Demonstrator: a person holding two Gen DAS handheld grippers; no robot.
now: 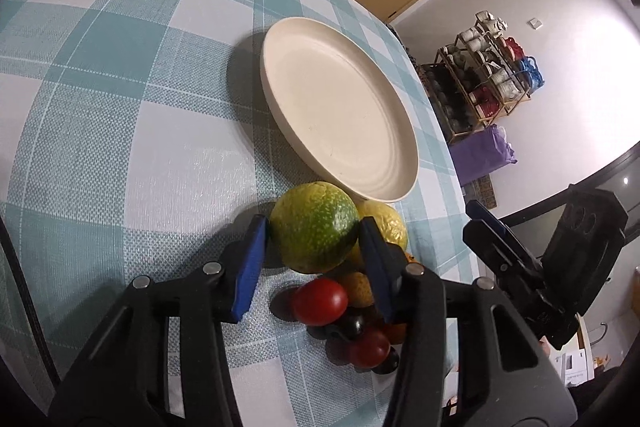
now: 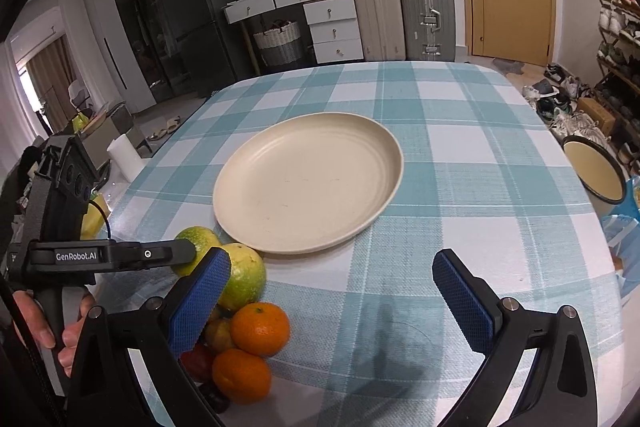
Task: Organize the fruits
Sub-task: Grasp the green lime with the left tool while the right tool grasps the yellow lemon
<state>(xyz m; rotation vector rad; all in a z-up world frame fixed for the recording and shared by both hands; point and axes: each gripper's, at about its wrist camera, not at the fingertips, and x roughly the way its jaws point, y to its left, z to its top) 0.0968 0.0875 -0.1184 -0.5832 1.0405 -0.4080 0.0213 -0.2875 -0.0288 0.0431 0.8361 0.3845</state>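
Fruits lie in a small heap on the checked tablecloth (image 2: 460, 163), just beside the near rim of the cream plate (image 2: 308, 183), which holds nothing. In the left wrist view the left gripper (image 1: 314, 239) has its blue pads on either side of a green citrus (image 1: 314, 227), both pads touching its skin, so it is grasped while it sits on the cloth. Behind it a second yellow-green citrus (image 1: 390, 227) rests against the plate's edge. Nearer the camera lie a red tomato (image 1: 320, 301), another tomato (image 1: 368, 349) and some dark grapes (image 1: 354, 325). In the right wrist view two oranges (image 2: 260, 329) sit at the near side of the heap. The right gripper (image 2: 332, 301) hangs over bare cloth to the right of the heap, fingers spread wide with nothing between them. A hand (image 2: 60, 327) holds the left gripper's handle
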